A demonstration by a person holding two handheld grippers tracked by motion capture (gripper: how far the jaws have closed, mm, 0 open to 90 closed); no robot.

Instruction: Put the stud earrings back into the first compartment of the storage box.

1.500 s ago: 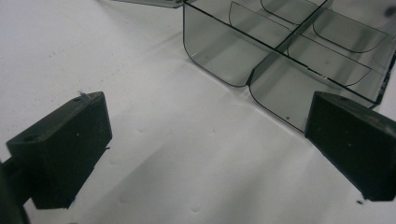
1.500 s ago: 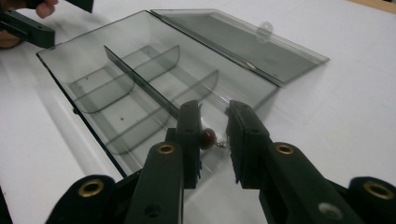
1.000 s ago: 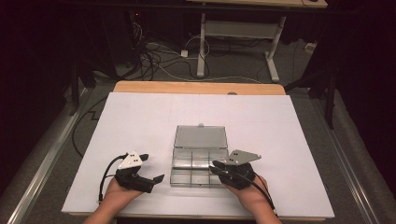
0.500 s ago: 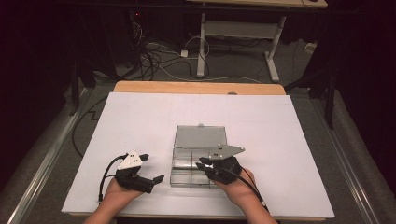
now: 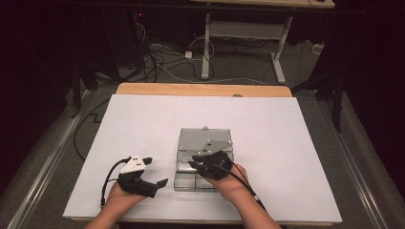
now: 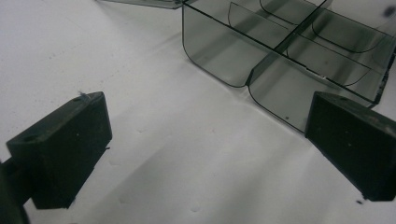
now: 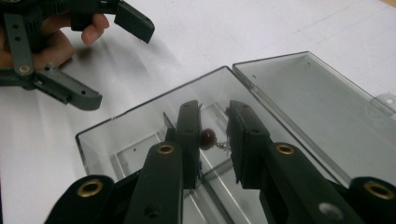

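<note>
Paper covering the table, left gripper resting on it just beside the box, jaws wide apart with nothing between them. Box clear and divided, lid lying open flat behind it. Right gripper over the box (jaws slightly parted) with a dark bead between them, touching one jaw; grip uncertain.

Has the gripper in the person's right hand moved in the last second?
Yes. The right gripper has shifted left, from the clear compartment box's right edge to over its compartments.
</note>
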